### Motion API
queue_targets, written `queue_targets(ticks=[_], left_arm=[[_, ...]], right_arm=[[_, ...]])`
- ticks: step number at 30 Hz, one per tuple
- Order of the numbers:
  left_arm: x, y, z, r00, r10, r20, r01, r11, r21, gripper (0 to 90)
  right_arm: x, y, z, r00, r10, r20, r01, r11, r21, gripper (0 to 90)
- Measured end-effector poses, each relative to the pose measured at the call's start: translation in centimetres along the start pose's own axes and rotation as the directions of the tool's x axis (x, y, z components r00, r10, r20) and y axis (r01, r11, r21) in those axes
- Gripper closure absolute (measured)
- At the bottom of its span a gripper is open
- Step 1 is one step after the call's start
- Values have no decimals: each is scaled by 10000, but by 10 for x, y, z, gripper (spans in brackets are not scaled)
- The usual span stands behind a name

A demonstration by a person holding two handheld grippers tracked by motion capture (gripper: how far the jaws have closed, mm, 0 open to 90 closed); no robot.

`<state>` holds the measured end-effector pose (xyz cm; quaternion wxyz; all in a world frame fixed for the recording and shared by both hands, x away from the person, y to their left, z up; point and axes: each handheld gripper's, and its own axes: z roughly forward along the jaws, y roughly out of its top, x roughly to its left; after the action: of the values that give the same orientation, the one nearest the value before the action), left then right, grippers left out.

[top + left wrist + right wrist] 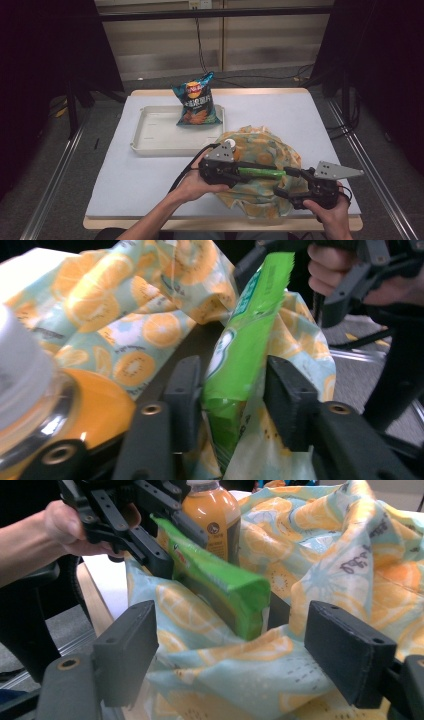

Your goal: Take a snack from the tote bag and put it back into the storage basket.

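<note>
Green packet (260, 173): lying over the orange-print bag (260, 150), near the table's front edge
Left gripper (225, 390): jaws clamped on one end of the packet
Right gripper (232, 650): jaws spread wide around the packet's other end, gripping nothing
Juice bottle (210, 515): upright, just behind the packet
Chips (197, 100): standing in the tray (150, 145)

Two bare forearms are showing without sleeves, each hand wearing nothing, while the left black two-jaw gripper (239, 171) and the right black two-jaw gripper (295, 181) are each carrying a grey three-cornered top plate, brass-coloured screws, blocky matte jaw pads and a trailing black cable.
</note>
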<state>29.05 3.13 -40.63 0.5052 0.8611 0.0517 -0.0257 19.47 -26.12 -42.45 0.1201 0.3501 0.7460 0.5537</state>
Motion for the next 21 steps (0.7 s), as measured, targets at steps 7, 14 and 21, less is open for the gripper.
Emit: queue_targets(ticks=[7,14,21], left_arm=[[0,-2,4,9999,138,40,-138,9998,134,686],[-1,-8,17,9996,171,203,-184,9978,639,694],[0,-5,12,9993,135,340,-154,9983,563,724]], right_arm=[[1,0,0,9999,-84,-70,83,10000,-45,195],[1,0,3,9999,-53,-153,54,10000,36,188],[3,-2,2,9999,-113,-121,114,9999,95,186]])
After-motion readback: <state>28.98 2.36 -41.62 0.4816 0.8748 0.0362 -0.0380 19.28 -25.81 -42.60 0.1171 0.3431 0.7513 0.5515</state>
